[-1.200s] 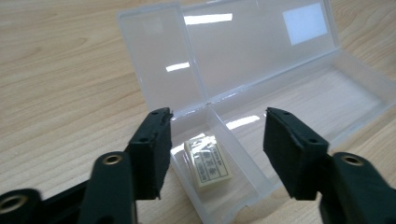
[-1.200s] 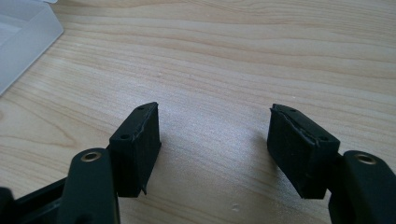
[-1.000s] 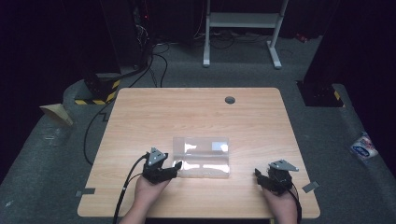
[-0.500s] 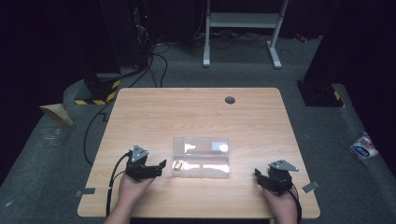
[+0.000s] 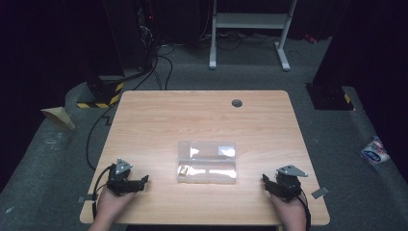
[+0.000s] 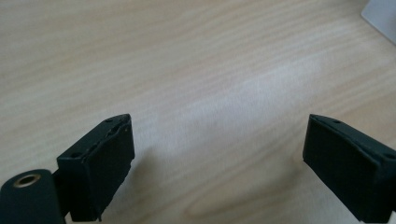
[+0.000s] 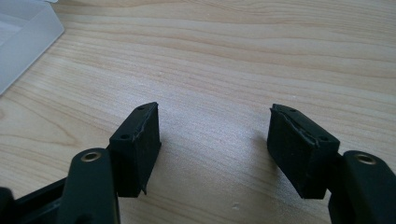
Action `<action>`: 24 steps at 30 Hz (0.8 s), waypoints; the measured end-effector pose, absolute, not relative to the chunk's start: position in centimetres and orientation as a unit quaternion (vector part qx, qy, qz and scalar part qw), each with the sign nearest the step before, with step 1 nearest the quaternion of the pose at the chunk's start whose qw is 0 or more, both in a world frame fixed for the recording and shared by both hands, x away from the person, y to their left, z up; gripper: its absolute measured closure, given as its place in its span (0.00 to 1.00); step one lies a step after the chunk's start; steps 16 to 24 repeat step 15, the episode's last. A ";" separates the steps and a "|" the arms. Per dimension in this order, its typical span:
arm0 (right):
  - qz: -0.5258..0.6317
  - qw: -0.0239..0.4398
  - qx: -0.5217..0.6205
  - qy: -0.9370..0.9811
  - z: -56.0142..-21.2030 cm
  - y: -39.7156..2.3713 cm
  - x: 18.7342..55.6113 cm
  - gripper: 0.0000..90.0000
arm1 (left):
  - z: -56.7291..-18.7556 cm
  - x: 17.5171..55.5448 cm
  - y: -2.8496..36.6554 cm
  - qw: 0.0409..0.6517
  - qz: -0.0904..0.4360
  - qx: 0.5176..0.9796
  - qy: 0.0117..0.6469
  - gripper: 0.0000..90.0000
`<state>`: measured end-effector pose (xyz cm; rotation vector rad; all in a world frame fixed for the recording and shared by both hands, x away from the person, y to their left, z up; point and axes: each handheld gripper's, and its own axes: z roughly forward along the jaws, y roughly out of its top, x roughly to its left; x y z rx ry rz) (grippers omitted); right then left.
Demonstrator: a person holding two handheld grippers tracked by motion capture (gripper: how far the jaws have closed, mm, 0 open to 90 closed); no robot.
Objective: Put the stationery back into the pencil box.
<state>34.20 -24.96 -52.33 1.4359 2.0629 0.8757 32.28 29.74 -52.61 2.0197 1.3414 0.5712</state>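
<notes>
Since the earlier frames, left gripper (image 5: 126, 181) has been pulled away from the clear plastic box (image 5: 207, 161), out toward the table's left front corner; its jaws have just been opening, nothing is seen between them. Right gripper (image 5: 283, 183) is unchanged in place and gap.

Table (image 5: 202, 115): rectangular top, light wood-grain laminate, rounded corners, matte with a soft glare patch; a small round dark grommet (image 5: 236, 103) is set near the far edge. Grain runs as fine parallel streaks in both gripper views.

Box: flat, rectangular, transparent plastic with glossy highlights on the lid, lying centre-front on the table, between the two grippers and well apart from each. A small yellowish content is visible at its left front; not identifiable. A frosted corner of the box (image 7: 23, 37) is seen upper left in the right gripper view, and a pale sliver of it (image 6: 380, 16) upper right in the left gripper view.

Left gripper (image 6: 217, 158): black, blocky rectangular pads, matte, held wide apart over bare wood.

Right gripper (image 7: 215, 140): same black blocky pads, slightly chipped edges, brass-coloured screw eyes behind them; held apart, empty, over bare wood.

Both grippers are topped by grey triangular plates in the high view.
</notes>
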 end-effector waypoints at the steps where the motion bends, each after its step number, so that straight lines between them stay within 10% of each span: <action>1: 0.320 0.238 0.524 0.753 -52.3 -25.0 34.2 0.38 | -52.8 32.1 29.7 0.316 0.217 0.769 0.512 0.10; 24: 0.320 0.236 0.530 0.749 -52.3 -25.0 34.2 0.40 | -53.0 31.4 29.7 0.331 0.225 0.764 0.506 0.15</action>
